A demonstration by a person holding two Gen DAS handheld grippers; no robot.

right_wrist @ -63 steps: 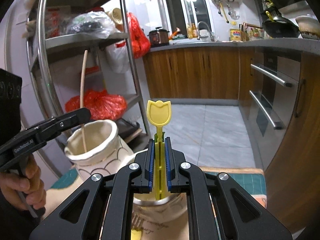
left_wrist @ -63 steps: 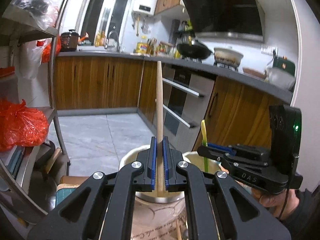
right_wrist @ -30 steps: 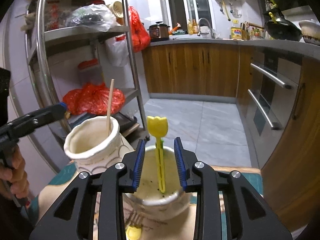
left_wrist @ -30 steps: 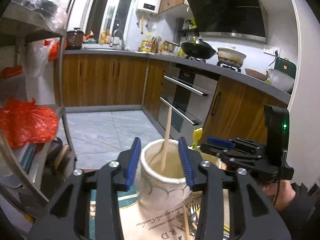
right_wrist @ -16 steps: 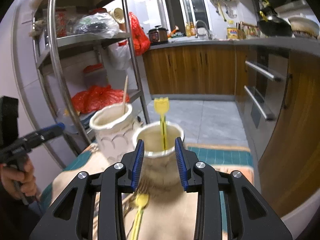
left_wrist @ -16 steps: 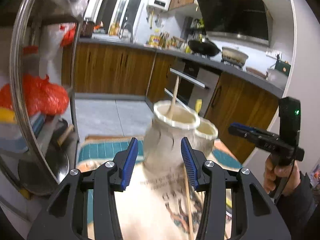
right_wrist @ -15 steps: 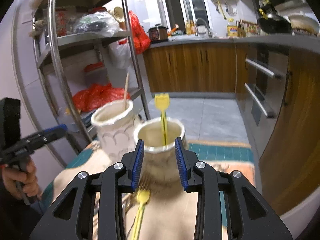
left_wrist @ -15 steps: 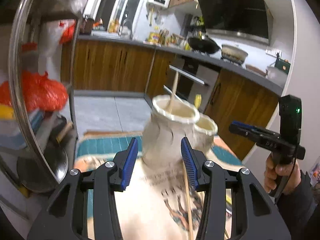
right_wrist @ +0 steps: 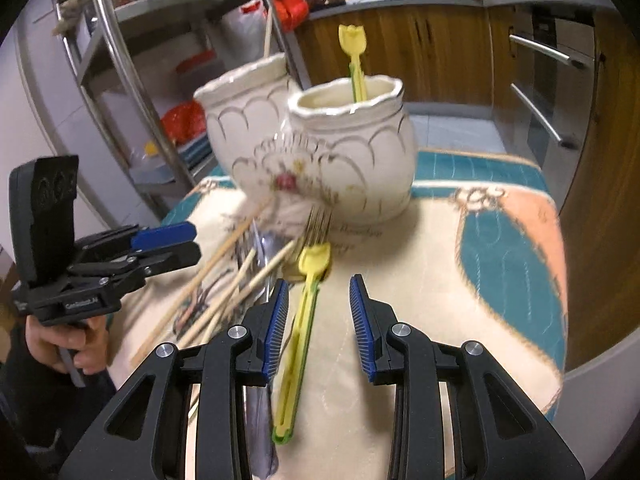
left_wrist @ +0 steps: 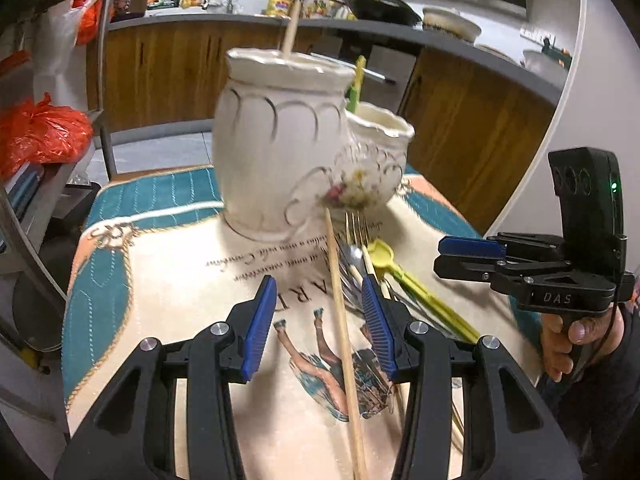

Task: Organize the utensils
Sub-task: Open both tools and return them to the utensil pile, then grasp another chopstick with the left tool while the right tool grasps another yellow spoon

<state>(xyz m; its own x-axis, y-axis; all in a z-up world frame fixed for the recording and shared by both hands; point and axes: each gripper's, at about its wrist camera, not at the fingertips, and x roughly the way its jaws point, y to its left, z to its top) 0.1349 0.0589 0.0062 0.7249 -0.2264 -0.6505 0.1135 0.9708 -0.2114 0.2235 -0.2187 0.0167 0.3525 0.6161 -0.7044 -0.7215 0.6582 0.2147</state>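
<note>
Kitchen bench (left_wrist: 168,280): both tongs, left (left_wrist: 318,320) and right (right_wrist: 318,326), now open and empty after deposits, have been lowered over a chopstick (left_wrist: 340,312) and yellow fork (right_wrist: 302,332) for collection.

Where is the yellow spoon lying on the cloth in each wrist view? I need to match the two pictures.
Left wrist view: the yellow spoon lies right of centre, just right of the left hand-held gripper, bowl end toward the jars.
Right wrist view: the same spoon lies at lower centre, between the open fingers of the right hand-held gripper.
Shared landmark: the shorter cream jar beyond the spoon's bowl.
</note>
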